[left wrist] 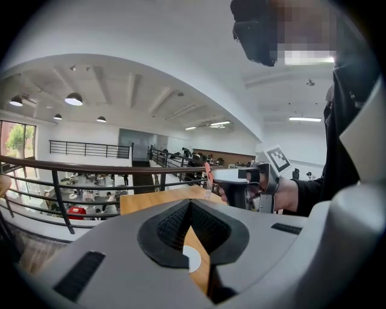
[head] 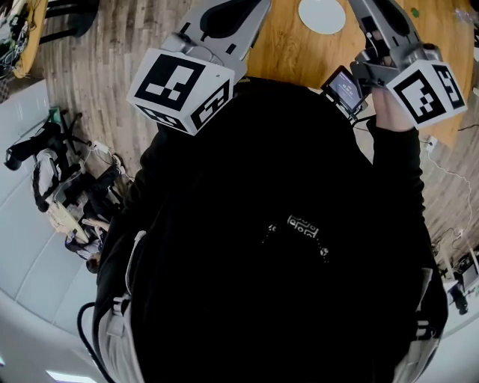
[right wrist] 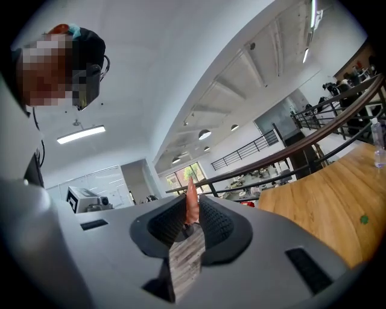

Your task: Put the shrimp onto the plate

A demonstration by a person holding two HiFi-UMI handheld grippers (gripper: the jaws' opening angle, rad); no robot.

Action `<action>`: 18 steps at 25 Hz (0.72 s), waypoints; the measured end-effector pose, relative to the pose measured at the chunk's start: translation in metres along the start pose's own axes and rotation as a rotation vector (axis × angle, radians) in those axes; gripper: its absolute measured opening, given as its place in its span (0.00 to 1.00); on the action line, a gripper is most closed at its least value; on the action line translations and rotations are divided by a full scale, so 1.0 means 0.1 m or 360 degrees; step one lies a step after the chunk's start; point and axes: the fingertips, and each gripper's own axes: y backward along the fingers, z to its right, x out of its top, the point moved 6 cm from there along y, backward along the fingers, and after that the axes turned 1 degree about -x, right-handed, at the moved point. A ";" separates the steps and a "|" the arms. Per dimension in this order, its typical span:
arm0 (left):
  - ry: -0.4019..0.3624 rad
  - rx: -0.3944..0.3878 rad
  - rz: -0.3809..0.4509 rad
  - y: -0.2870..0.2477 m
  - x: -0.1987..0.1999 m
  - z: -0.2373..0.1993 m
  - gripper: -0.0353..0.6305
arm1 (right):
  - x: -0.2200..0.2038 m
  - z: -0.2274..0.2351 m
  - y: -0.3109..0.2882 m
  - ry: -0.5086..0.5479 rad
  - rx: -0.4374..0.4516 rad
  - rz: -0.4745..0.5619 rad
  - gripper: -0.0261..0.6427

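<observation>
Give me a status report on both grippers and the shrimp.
Right gripper shut on the shrimp, up in the air. Left gripper shut, empty. Plate on the table ahead, nothing seen blocking it.

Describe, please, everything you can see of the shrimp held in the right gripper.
The slim orange-pink shrimp tapers to a point and looks smooth, perhaps plastic. Its lower part is pinched between the black ribbed pads of the right gripper, and its tip pokes past them. The left gripper view shows it as a roughly upright pink sliver held in the air above the wooden table, touching nothing else.
</observation>
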 end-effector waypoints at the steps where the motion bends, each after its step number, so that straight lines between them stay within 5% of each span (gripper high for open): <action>1: 0.0016 -0.0034 0.0008 0.01 0.01 -0.02 0.05 | 0.01 -0.05 0.04 0.0002 -0.0032 0.0004 0.15; 6: 0.0137 -0.0217 0.0004 -0.12 -0.02 -0.01 0.05 | -0.01 -0.06 0.29 0.0004 -0.0169 0.0007 0.15; 14: 0.0041 -0.0404 -0.0029 -0.51 0.07 0.28 0.05 | -0.05 0.09 0.65 -0.0089 -0.0296 0.0061 0.15; 18: 0.0089 -0.0485 -0.0105 -0.69 -0.08 0.31 0.05 | -0.06 0.12 0.72 -0.0088 -0.0334 0.0038 0.15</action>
